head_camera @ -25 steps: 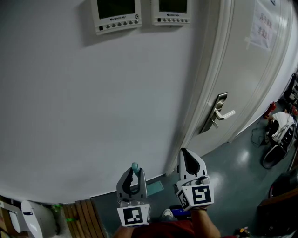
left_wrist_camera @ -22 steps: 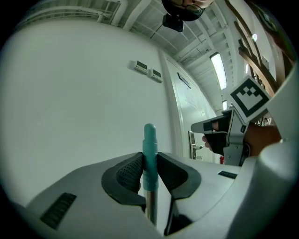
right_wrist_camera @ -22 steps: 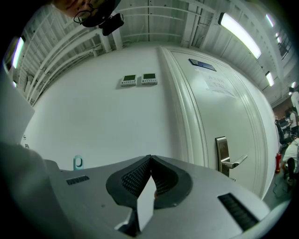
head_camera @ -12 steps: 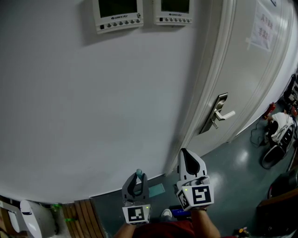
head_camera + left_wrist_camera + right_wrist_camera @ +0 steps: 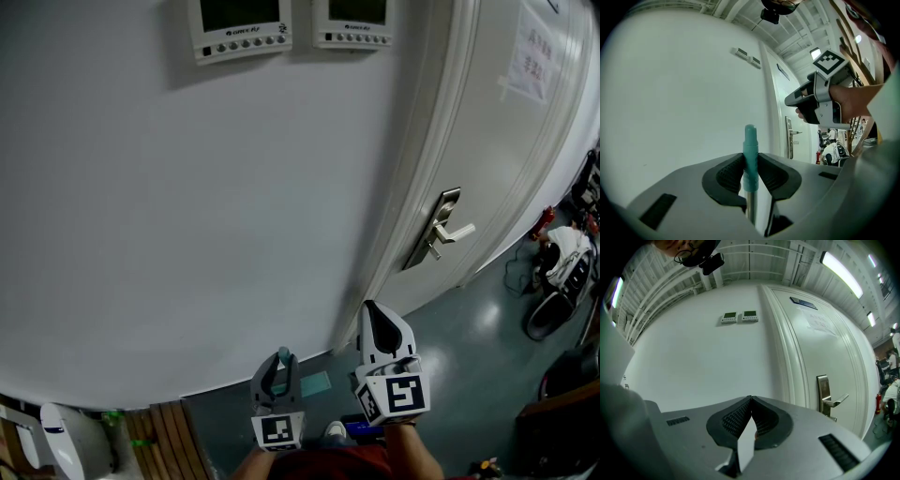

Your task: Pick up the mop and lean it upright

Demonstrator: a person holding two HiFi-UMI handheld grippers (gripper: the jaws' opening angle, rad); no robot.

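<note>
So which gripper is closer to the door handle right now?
Right. The right gripper sits below the door handle; the left gripper, clamping the mop handle, is farther left.

wall panels point(image 5: 240, 26): logo illegible | door notice point(image 5: 528, 61): txt unreadable

Upright teal-tipped mop handle point(image 5: 750, 143)

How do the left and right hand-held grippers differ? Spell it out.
The left hand-held gripper is clamped on the teal mop handle; the right hand-held gripper is shut on nothing. In the head view the left one sits lower in the picture than the right one. Both face the white wall.
</note>
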